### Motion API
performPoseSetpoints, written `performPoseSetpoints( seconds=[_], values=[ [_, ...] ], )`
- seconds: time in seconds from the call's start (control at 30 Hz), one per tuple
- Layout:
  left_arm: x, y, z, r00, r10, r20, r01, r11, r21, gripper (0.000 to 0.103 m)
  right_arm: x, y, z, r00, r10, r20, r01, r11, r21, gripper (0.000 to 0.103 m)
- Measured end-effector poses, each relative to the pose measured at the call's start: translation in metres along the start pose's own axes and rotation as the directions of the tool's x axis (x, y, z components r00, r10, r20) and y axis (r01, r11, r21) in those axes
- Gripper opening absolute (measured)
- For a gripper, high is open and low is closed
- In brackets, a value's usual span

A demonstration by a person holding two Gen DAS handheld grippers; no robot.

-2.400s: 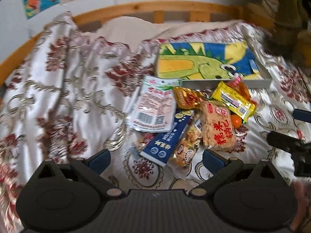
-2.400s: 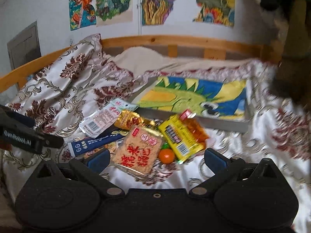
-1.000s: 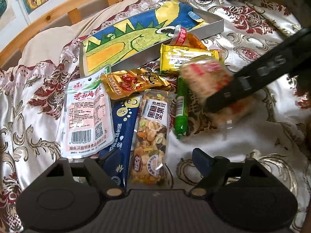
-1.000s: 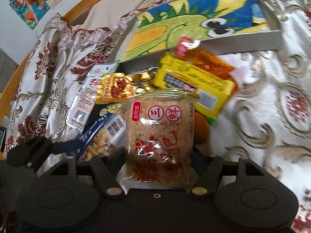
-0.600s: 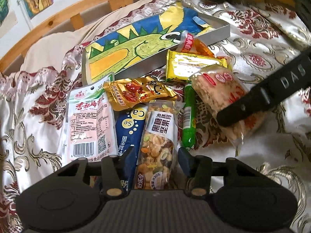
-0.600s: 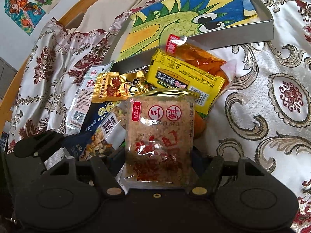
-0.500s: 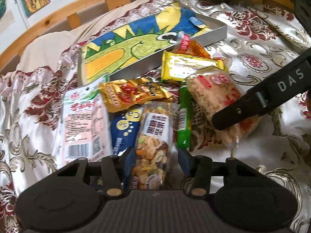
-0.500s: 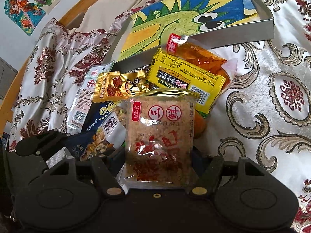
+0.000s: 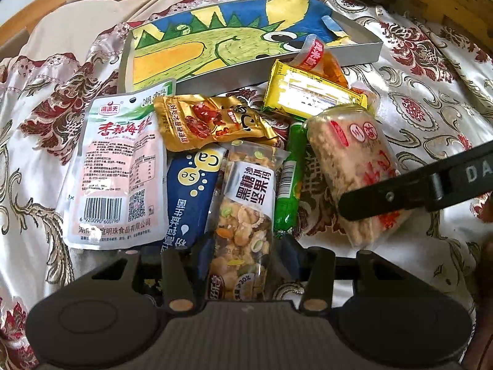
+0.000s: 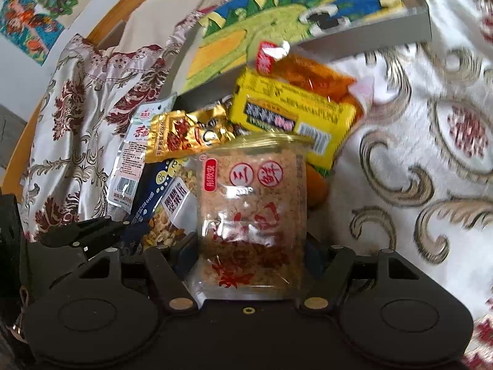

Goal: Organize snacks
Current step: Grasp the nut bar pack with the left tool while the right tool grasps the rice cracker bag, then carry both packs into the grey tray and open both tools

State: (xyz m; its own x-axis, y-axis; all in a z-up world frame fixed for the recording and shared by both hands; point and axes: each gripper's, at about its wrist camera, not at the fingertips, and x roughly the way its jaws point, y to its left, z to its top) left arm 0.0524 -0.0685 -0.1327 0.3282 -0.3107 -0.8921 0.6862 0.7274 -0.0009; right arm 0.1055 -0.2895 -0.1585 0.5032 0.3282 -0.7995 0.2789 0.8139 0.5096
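Note:
A pile of snack packets lies on a floral bedspread in front of a shallow grey box (image 9: 354,55) lined with a dinosaur drawing. My left gripper (image 9: 242,249) is shut on a clear nut-mix packet (image 9: 243,215) with a black-and-white label. My right gripper (image 10: 251,246) is shut on a clear rice-cracker packet (image 10: 252,203) with red print, held slightly above the pile; it also shows in the left wrist view (image 9: 351,160). The left gripper (image 10: 89,234) shows at the lower left of the right wrist view.
Other packets lie in the pile: white-pink pouch (image 9: 117,169), gold packet (image 9: 209,123), dark blue packet (image 9: 191,191), green stick (image 9: 289,185), yellow packet (image 9: 311,98), orange packet (image 9: 326,61). An orange ball (image 10: 317,188) lies under the rice crackers. A wooden bed rail (image 9: 61,3) runs behind.
My left gripper has closed on the nut-mix packet. My right gripper, still shut on the rice-cracker packet, has shifted a little with it; the view is blurred by motion.

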Motion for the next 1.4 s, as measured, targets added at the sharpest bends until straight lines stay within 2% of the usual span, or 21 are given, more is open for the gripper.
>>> performPoseSetpoints(
  seconds=[0.07, 0.2, 0.27, 0.43, 0.57, 0.73, 0.9, 1.03, 1.07, 1.13, 1.2, 1.27, 1.3, 1.33, 1.37, 1.4],
  values=[
    [0.001, 0.008, 0.009, 1.0, -0.005, -0.023, 0.004, 1.0, -0.026, 0.042, 0.0, 0.001, 0.0, 1.0, -0.006, 0.002, 0.006, 1.0, -0.01, 0.07],
    [-0.001, 0.034, 0.02, 0.997, -0.066, -0.033, 0.061, 0.988, -0.145, 0.04, -0.001, 0.004, -0.004, 1.0, -0.015, 0.011, 0.016, 0.999, -0.032, 0.069],
    [-0.001, 0.041, 0.036, 0.997, -0.072, -0.035, 0.064, 0.978, -0.201, 0.04, -0.002, 0.004, -0.004, 1.0, -0.015, 0.014, 0.015, 0.999, -0.036, 0.068],
    [-0.016, 0.046, 0.04, 0.998, -0.067, -0.015, 0.06, 0.959, -0.279, 0.039, -0.011, 0.002, -0.012, 1.0, 0.013, 0.02, -0.013, 1.0, -0.017, 0.067],
    [-0.026, 0.049, 0.031, 0.996, -0.084, 0.006, 0.082, 0.949, -0.306, 0.039, -0.023, -0.002, -0.023, 0.998, 0.05, 0.023, -0.05, 0.999, 0.005, 0.067],
    [-0.041, 0.047, 0.042, 0.992, -0.109, 0.06, 0.123, 0.934, -0.336, 0.039, -0.036, -0.005, -0.032, 0.996, 0.088, 0.034, -0.089, 0.995, 0.032, 0.067],
    [-0.048, 0.052, 0.037, 0.985, -0.094, 0.147, 0.139, 0.932, -0.336, 0.039, -0.052, 0.003, -0.032, 0.99, 0.098, 0.105, -0.096, 0.995, -0.026, 0.067],
    [-0.05, 0.058, 0.064, 0.967, -0.048, 0.248, 0.134, 0.931, -0.341, 0.039, -0.067, 0.011, -0.027, 0.967, 0.144, 0.21, -0.13, 0.988, -0.079, 0.067],
    [-0.051, 0.056, 0.06, 0.965, -0.044, 0.258, 0.135, 0.929, -0.344, 0.039, -0.07, 0.012, -0.024, 0.96, 0.151, 0.238, -0.132, 0.987, -0.09, 0.067],
    [-0.049, 0.062, 0.099, 0.942, -0.01, 0.336, 0.127, 0.936, -0.328, 0.039, -0.073, 0.015, -0.016, 0.946, 0.157, 0.285, -0.132, 0.985, -0.107, 0.067],
    [-0.043, 0.062, 0.123, 0.92, 0.025, 0.392, 0.114, 0.938, -0.327, 0.039, -0.074, 0.016, -0.002, 0.927, 0.165, 0.337, -0.13, 0.984, -0.124, 0.067],
    [-0.044, 0.065, 0.142, 0.899, 0.041, 0.436, 0.125, 0.93, -0.345, 0.039, -0.073, 0.018, 0.013, 0.907, 0.16, 0.389, -0.112, 0.983, -0.145, 0.067],
    [-0.044, 0.063, 0.135, 0.89, 0.053, 0.452, 0.128, 0.924, -0.359, 0.039, -0.071, 0.018, 0.021, 0.897, 0.155, 0.414, -0.097, 0.983, -0.157, 0.067],
    [-0.028, 0.065, 0.153, 0.878, 0.073, 0.473, 0.13, 0.914, -0.384, 0.039, -0.069, 0.019, 0.028, 0.885, 0.15, 0.442, -0.08, 0.982, -0.172, 0.067],
    [-0.022, 0.064, 0.163, 0.875, 0.079, 0.478, 0.132, 0.911, -0.392, 0.039, -0.066, 0.018, 0.036, 0.871, 0.142, 0.47, -0.06, 0.981, -0.185, 0.067],
    [-0.011, 0.085, 0.176, 0.866, 0.089, 0.493, 0.147, 0.896, -0.42, 0.039, -0.063, 0.019, 0.043, 0.857, 0.133, 0.498, -0.039, 0.98, -0.195, 0.068]
  ],
)
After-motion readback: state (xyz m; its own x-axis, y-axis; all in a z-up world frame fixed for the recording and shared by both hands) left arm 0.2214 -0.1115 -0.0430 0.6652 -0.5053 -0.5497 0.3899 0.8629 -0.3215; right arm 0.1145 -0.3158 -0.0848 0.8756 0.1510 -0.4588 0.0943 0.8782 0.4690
